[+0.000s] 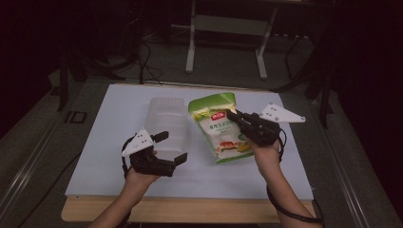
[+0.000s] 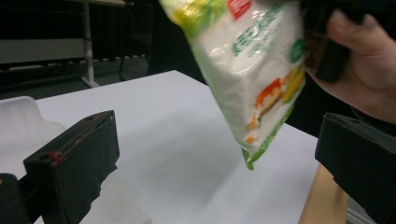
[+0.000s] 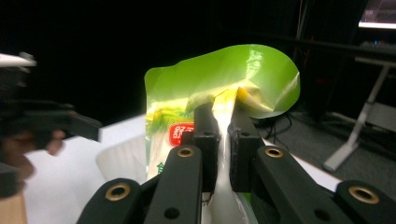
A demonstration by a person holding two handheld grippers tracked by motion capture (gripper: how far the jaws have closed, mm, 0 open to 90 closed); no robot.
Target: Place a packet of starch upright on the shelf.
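The green and white pouch [image 1: 223, 130] is hanging above the bench [image 1: 119, 166] beside the translucent container [image 1: 167, 124], clenched by the right tool [image 1: 230, 114] near its top edge, the left tool [image 1: 172, 147] is gaping empty, and the thin film is risking slipping out

Dim room, lit desk

A white-topped desk [image 1: 119, 142] stands on grey floor [image 1: 228, 61]; a white table frame [image 1: 225, 28] beyond, cables [image 1: 145, 61] trailing.

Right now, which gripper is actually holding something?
The right gripper: its jaws pinch the green snack bag off the table. The left gripper is open beside the clear container.
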